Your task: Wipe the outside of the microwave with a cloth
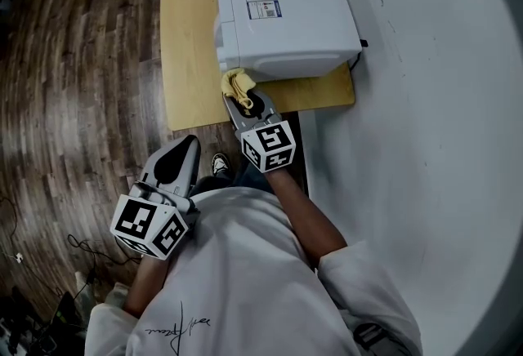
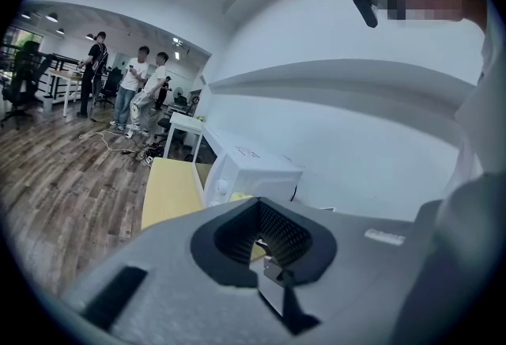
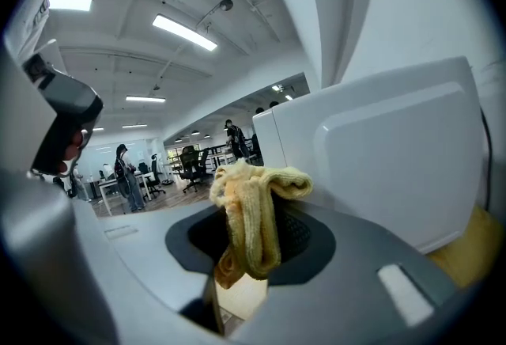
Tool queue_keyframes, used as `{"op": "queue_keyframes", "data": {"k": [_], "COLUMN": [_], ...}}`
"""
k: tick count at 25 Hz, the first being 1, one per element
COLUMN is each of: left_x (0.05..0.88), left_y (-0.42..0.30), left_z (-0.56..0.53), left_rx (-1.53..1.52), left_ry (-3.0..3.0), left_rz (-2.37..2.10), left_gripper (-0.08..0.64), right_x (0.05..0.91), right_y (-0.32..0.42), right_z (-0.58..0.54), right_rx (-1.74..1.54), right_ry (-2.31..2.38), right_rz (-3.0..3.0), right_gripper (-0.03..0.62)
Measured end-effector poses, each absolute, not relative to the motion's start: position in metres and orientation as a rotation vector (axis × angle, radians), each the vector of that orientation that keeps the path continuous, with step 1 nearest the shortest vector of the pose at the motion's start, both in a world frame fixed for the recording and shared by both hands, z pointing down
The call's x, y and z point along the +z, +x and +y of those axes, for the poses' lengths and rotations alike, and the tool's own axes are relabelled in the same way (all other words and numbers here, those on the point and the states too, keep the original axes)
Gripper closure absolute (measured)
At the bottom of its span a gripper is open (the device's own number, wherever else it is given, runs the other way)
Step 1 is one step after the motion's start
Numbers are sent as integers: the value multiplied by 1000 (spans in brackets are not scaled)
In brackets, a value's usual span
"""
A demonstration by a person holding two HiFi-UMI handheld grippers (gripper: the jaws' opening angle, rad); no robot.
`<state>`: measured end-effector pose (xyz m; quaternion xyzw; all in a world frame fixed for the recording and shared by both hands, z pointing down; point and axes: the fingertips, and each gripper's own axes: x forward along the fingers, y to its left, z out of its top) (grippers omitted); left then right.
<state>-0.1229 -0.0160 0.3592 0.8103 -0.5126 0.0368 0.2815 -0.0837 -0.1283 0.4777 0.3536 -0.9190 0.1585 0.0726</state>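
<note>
The white microwave (image 1: 286, 3) stands on a pale wooden table (image 1: 184, 44), back near the wall. My right gripper (image 1: 245, 101) is shut on a bunched yellow cloth (image 1: 237, 85), which is at the microwave's near left corner. In the right gripper view the cloth (image 3: 249, 209) hangs out of the right gripper (image 3: 253, 244), with the microwave's side (image 3: 379, 145) close behind it. My left gripper (image 1: 176, 162) is held low by my body, away from the table, jaws together and empty. The left gripper view shows the left gripper (image 2: 265, 236), with the microwave (image 2: 245, 169) and table (image 2: 170, 189) beyond.
A white wall (image 1: 425, 101) runs along the right, close behind the table. Dark wooden floor (image 1: 73, 101) lies to the left, with cables (image 1: 82, 252) on it. My shoe (image 1: 219, 164) is by the table's edge. People (image 2: 142, 90) stand far off among desks.
</note>
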Motion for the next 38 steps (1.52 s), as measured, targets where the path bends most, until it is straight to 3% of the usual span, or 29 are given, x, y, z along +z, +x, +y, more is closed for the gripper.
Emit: {"op": "queue_keyframes", "data": {"k": [15,38], "left_x": [358,370], "left_y": [-103,-81], "left_z": [-25,-47], "left_rx": [92,208], "left_ry": [2219,2214], "left_rz": [-1276,-1263], "left_gripper": [569,569], "right_x": [455,498], "right_y": [-40,146], "right_z": [-119,-177], "right_rx": [426,471], "right_ry": [1129,1656], "right_rz": [-2767,-2447], "right_gripper": [471,472]}}
